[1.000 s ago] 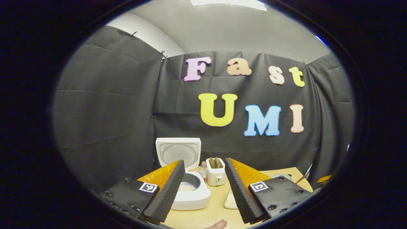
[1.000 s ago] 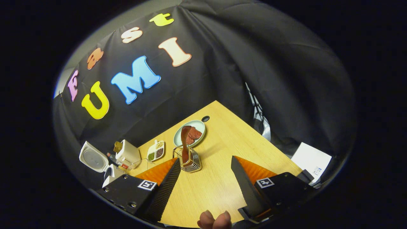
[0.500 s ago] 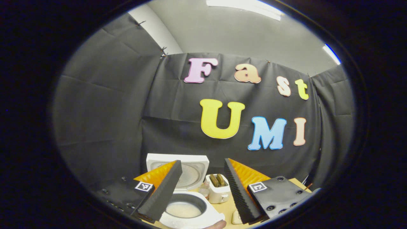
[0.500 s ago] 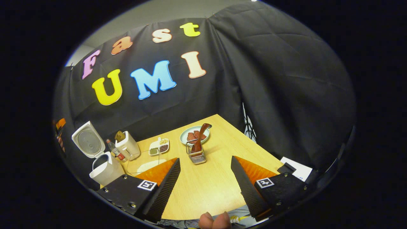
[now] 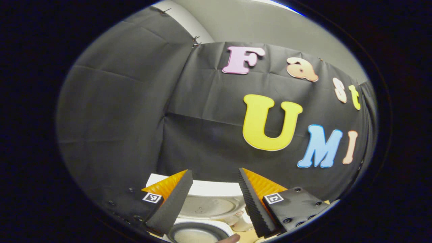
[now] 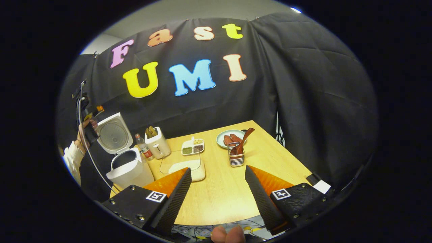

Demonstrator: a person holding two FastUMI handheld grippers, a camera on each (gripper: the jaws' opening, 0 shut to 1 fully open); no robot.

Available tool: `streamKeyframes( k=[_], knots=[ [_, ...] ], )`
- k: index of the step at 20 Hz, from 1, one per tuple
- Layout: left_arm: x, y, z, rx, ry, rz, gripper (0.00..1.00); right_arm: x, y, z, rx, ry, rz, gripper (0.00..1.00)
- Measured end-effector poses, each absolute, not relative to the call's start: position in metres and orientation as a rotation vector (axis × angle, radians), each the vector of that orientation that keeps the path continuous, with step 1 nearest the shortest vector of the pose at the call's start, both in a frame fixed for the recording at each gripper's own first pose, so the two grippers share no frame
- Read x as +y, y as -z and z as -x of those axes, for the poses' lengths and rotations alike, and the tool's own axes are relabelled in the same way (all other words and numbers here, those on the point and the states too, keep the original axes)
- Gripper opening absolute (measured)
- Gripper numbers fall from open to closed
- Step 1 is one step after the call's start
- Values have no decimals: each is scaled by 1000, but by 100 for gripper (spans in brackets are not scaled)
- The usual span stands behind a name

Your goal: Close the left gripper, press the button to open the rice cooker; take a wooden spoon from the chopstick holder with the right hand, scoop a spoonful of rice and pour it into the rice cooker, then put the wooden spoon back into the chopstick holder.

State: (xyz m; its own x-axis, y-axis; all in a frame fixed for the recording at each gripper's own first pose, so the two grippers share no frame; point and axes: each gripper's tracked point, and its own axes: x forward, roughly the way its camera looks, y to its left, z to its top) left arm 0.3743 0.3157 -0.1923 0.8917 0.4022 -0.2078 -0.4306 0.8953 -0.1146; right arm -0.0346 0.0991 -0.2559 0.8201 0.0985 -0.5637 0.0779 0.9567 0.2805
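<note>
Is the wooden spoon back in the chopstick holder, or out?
In. In the right gripper view the wooden spoon stands tilted inside the chopstick holder, and the right gripper hangs open, well short of it.

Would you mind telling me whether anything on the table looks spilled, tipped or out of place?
Nothing stands out: the rice cooker stands open and upright, the wooden spoon leans in the chopstick holder, and no rice lies on the table.
</note>
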Motion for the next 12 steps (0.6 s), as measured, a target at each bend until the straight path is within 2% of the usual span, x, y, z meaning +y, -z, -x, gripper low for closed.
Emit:
streamKeyframes(
  k=[3,4,5,7,9,12],
  knots=[
    [334,215,-406,275,-474,148,94,113,256,38,635,-49,-293,98],
    [338,226,-413,318,-489,135,88,114,256,39,635,-56,-282,98],
    [338,245,-424,371,-504,111,94,115,256,40,637,-62,-270,98],
    [343,263,-434,444,-532,-18,88,118,259,40,642,-70,-273,98],
    [335,267,-444,464,-472,-95,89,124,264,44,662,-85,-300,98],
    [318,267,-432,500,-435,39,89,132,266,49,681,-106,-312,98]
  ],
)
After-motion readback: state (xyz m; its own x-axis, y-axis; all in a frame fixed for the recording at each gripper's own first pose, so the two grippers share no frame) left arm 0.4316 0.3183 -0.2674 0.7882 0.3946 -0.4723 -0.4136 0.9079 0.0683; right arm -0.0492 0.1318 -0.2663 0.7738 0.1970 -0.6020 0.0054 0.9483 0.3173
